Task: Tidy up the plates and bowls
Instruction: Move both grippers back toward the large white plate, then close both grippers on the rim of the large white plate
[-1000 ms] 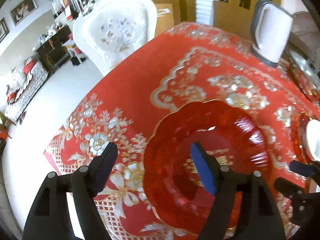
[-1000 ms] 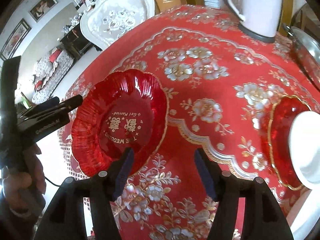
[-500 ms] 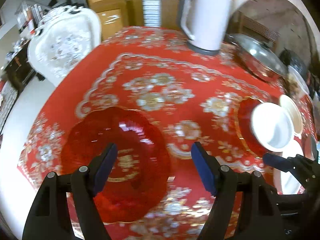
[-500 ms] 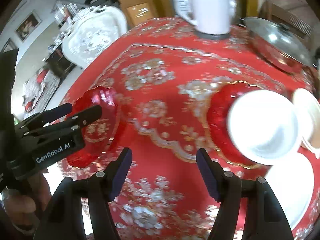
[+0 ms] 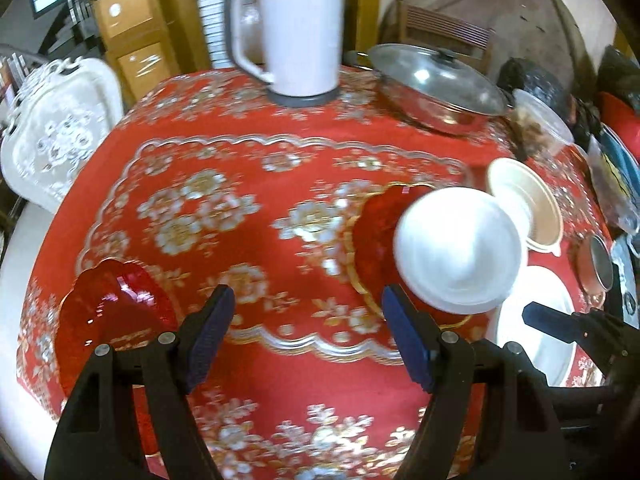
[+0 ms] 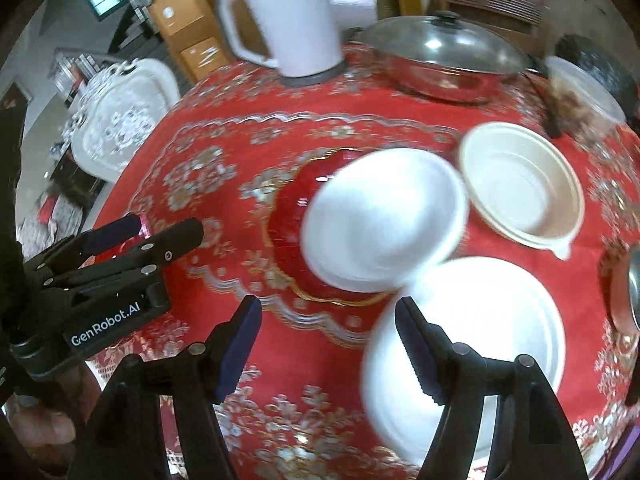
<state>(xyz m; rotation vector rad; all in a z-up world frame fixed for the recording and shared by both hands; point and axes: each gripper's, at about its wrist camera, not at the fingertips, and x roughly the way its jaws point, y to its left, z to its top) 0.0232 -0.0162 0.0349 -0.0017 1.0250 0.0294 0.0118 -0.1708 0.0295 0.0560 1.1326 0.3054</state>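
Swung right since a second ago, away from the red plate (image 5: 112,312) now low at left, both grippers (image 5: 308,336) (image 6: 328,344) spread and empty, between picks, needing next a reach to the white bowl (image 6: 384,220) at middle.

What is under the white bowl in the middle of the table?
The white bowl sits on a red plate with a gold rim. Only the plate's left part shows; the bowl covers the rest.
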